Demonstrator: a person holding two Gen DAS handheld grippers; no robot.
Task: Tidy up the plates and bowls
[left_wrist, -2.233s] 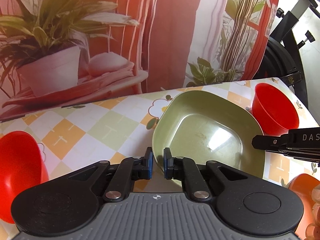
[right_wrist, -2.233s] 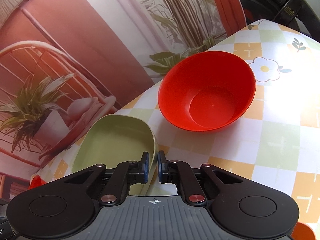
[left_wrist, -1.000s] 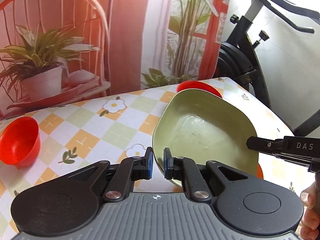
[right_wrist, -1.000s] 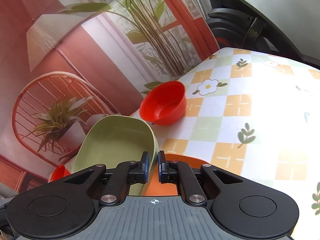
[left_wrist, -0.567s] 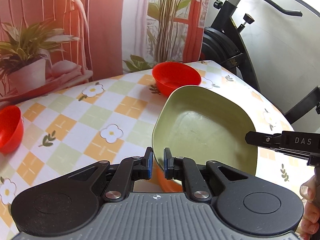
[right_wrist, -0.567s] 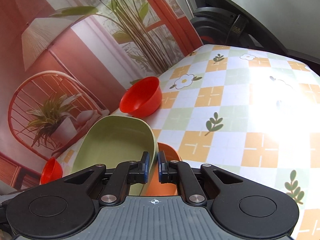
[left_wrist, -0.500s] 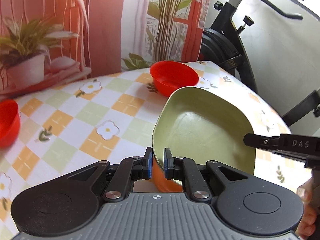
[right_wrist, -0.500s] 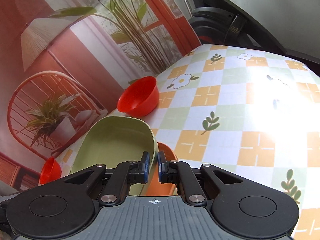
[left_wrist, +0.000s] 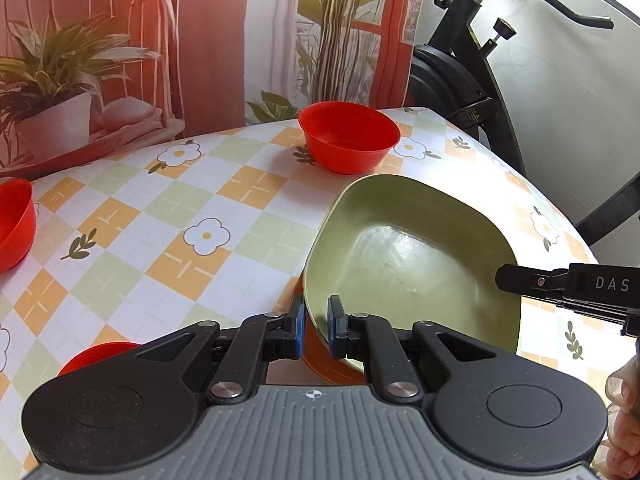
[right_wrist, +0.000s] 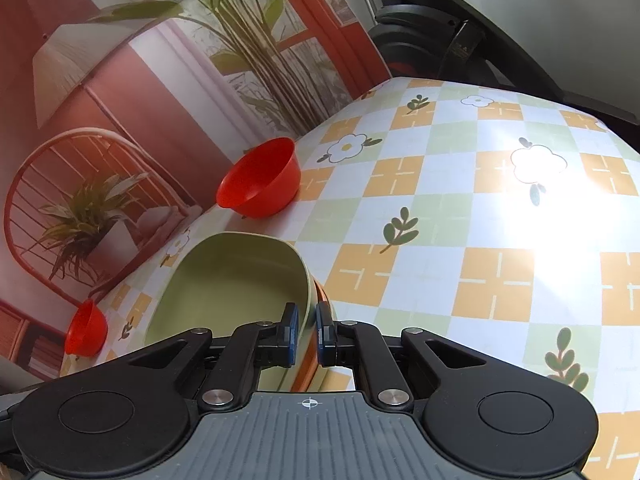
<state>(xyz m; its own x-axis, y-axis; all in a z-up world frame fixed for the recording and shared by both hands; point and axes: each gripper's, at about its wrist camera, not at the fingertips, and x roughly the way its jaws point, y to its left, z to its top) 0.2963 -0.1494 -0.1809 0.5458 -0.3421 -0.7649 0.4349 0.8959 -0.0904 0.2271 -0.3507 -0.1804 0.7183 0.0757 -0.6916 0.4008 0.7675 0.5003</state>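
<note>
A pale green squarish plate [left_wrist: 412, 256] is held at two sides. My left gripper [left_wrist: 315, 320] is shut on its near rim. My right gripper [right_wrist: 305, 334] is shut on the opposite rim [right_wrist: 306, 280], and one of its black fingers [left_wrist: 536, 282] shows in the left wrist view. The green plate rests in or just over an orange plate [left_wrist: 320, 360], whose edge [right_wrist: 308, 372] shows under it; contact cannot be told. Red bowls stand apart: one far [left_wrist: 350, 142], one left [left_wrist: 12, 224], one near [left_wrist: 96, 356].
The checked flower tablecloth [right_wrist: 440, 216] is bare to the right of the plates. A printed backdrop with plants [left_wrist: 200, 40] closes the far side. An exercise bike [left_wrist: 460, 60] stands past the table's right corner. A person's hand [left_wrist: 624, 420] is at the lower right.
Both grippers have carried the green plate from the back of the table toward the near side and lowered it over the orange plate. The red bowl now lies behind it.
</note>
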